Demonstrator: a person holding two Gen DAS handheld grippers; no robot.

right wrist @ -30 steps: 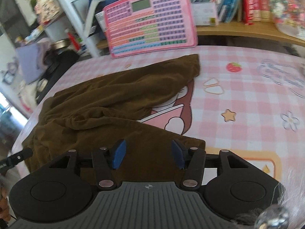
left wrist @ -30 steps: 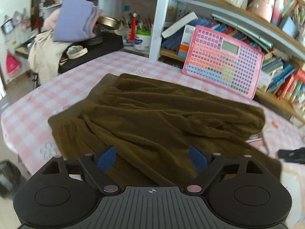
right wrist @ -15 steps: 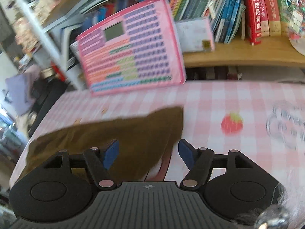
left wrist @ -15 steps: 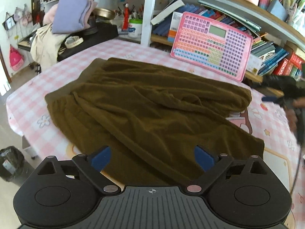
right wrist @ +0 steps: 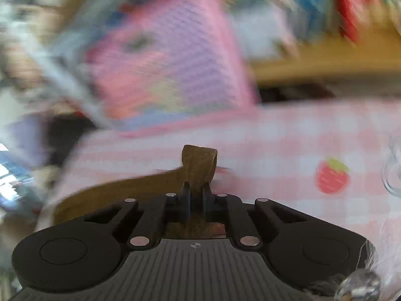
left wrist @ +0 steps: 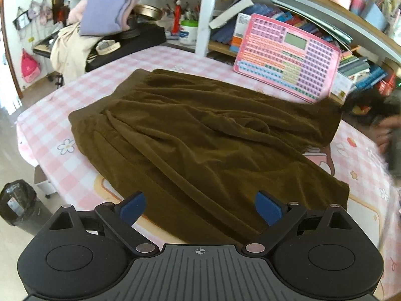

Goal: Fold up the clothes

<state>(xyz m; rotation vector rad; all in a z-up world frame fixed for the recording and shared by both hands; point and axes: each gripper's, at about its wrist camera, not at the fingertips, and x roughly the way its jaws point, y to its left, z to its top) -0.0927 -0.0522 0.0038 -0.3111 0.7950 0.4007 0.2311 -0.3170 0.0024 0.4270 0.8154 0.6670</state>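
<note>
A dark olive-brown pair of trousers lies spread and wrinkled on the pink checked tablecloth. My left gripper is open and empty, hovering above the near edge of the cloth. My right gripper is shut on the far leg end of the trousers, a fold of fabric sticking up between its fingers. In the left wrist view the right gripper shows as a dark blur at the far right corner of the garment. The right wrist view is motion-blurred.
A pink toy keyboard tablet leans against the bookshelf behind the table. A black stand with folded lilac and beige clothes is at far left. A dark bin stands on the floor left of the table.
My right gripper moved to the far leg end of the trousers and shut on it. My left gripper drew back and up slightly, still open.
</note>
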